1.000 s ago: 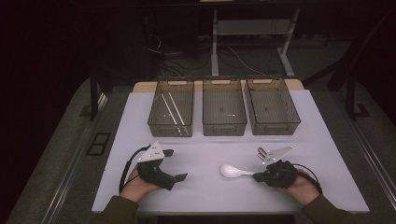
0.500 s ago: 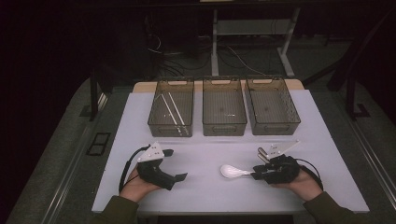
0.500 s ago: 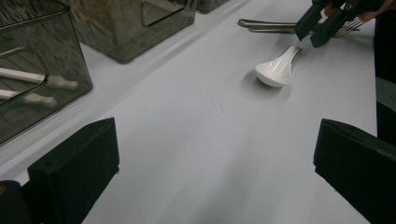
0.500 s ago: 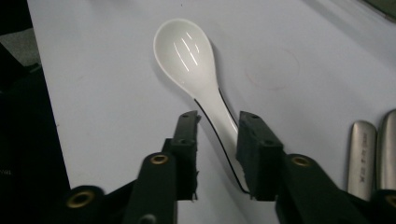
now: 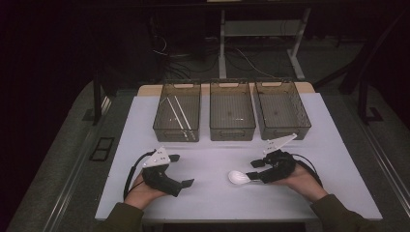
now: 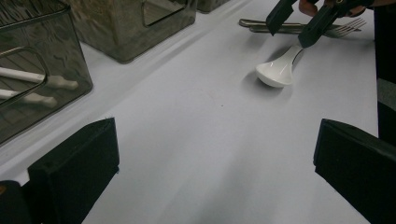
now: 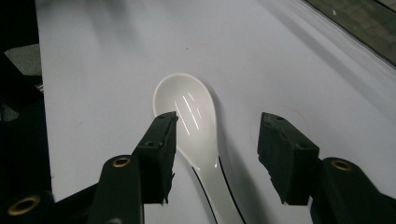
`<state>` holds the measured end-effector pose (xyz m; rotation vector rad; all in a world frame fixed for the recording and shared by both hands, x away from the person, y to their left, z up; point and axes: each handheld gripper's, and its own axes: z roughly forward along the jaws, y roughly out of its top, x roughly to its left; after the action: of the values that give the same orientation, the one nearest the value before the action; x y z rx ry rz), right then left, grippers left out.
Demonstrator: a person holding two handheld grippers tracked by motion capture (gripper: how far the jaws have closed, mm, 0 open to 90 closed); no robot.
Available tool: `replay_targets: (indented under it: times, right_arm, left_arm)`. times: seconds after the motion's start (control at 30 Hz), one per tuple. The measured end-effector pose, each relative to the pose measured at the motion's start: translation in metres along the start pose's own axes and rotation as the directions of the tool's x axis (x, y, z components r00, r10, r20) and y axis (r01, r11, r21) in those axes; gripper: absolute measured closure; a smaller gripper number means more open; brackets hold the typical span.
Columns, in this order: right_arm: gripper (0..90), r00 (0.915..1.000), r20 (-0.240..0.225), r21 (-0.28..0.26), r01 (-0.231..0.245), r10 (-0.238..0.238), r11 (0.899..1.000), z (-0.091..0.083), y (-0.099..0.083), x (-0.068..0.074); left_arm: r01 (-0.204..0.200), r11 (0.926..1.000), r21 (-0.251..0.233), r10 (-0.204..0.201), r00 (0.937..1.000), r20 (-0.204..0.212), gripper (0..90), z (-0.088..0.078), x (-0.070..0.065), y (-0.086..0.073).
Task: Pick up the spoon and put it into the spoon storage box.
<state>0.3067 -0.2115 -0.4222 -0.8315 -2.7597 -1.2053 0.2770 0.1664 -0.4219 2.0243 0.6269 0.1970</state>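
White spoon flat on the worktop, bowl up, handle between the right tongs. Jaws just been opening, now parted, pads clear of the handle. Left tongs spread wide, nothing between, resting well apart from spoon.

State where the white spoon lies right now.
In the high view, the white spoon lies on the table's near right part, its handle between the right gripper's open jaws.
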Motion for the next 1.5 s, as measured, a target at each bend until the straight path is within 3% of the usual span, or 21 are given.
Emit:
replay_targets:
  times: [0.23,0.6,0.8,1.1,1.23,1.27,1.33,1.47,1.5]
  right_arm:
    - [46.5,0.9988,-0.005,0.057,0.05,-0.05,0.997,0.018,0.006,0.005]
    - [51.2,0.9972,-0.014,0.116,0.075,-0.074,0.99,0.029,0.0,0.009]
    - [53.1,0.9969,-0.015,0.118,0.078,-0.077,0.99,0.029,0.0,0.01]
    - [57.1,0.9877,0.021,0.131,0.151,-0.155,0.98,0.03,-0.002,0.018]
    - [60.0,0.9787,0.044,0.139,0.193,-0.201,0.971,0.03,-0.003,0.021]
    - [60.5,0.9801,0.05,0.142,0.183,-0.192,0.973,0.03,-0.003,0.023]
    - [61.8,0.9731,0.066,0.148,0.209,-0.221,0.967,0.03,-0.003,0.023]
    - [65.1,0.9712,0.069,0.151,0.216,-0.228,0.965,0.03,-0.003,0.025]
    - [65.7,0.9743,0.061,0.146,0.206,-0.217,0.967,0.03,-0.003,0.027]
  left_arm:
    - [0.002,1.0,-0.001,-0.002,1.0,0.0,0.0,0.0,0.0,0.0]
    - [0.0,1.0,0.001,0.0,1.0,0.0,0.0,0.0,0.0,0.0]
    - [0.0,1.0,0.0,0.0,1.0,0.0,0.0,0.0,0.0,0.0]
    - [0.001,1.0,-0.004,-0.001,1.0,-0.001,0.0,0.0,-0.001,0.0]
    - [0.001,1.0,-0.006,-0.001,1.0,-0.002,0.0,-0.001,-0.001,0.0]
    - [0.001,1.0,-0.005,-0.001,1.0,-0.002,0.0,-0.001,-0.001,0.0]
    - [0.001,1.0,-0.005,-0.001,1.0,-0.002,0.0,0.0,-0.001,0.0]
    - [0.003,1.0,-0.004,-0.003,1.0,-0.002,0.0,-0.001,-0.001,0.0]
    - [0.001,1.0,-0.002,-0.001,1.0,-0.003,0.0,-0.001,0.0,0.0]
